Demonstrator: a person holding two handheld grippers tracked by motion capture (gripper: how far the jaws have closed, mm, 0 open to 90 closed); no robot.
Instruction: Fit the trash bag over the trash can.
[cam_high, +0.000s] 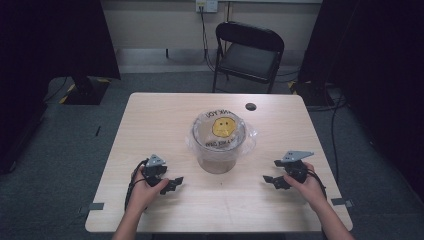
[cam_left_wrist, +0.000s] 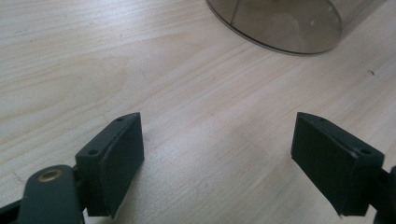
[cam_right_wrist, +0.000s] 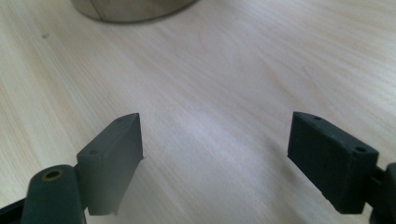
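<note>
Mid-table stands a clear bin (cam_high: 219, 150) lined with a thin bag (cam_high: 223, 129): light, slippery, soft; grip the overhanging film at the rim. Left gripper (cam_high: 171, 184) and right gripper (cam_high: 272, 180) rest wide apart, empty.

Around the light wooden table (cam_high: 150, 115): chair, dark hangings, cables and floor marks.

A black folding chair (cam_high: 248, 54) stands at upper centre, just beyond the table's far edge, before a pale wall. A wall socket (cam_high: 206, 5) sits at the top centre, with cables hanging from it behind the chair. Dark curtains (cam_high: 50, 37) close in the upper left and upper right corners. A small black round disc (cam_high: 250, 106) lies near the table's far edge, right of centre. A black stand base with yellow-and-black tape (cam_high: 86, 90) sits on the grey carpet at the left. Grey tape tabs (cam_high: 95, 206) mark the floor beside both of the table's near corners.
</note>
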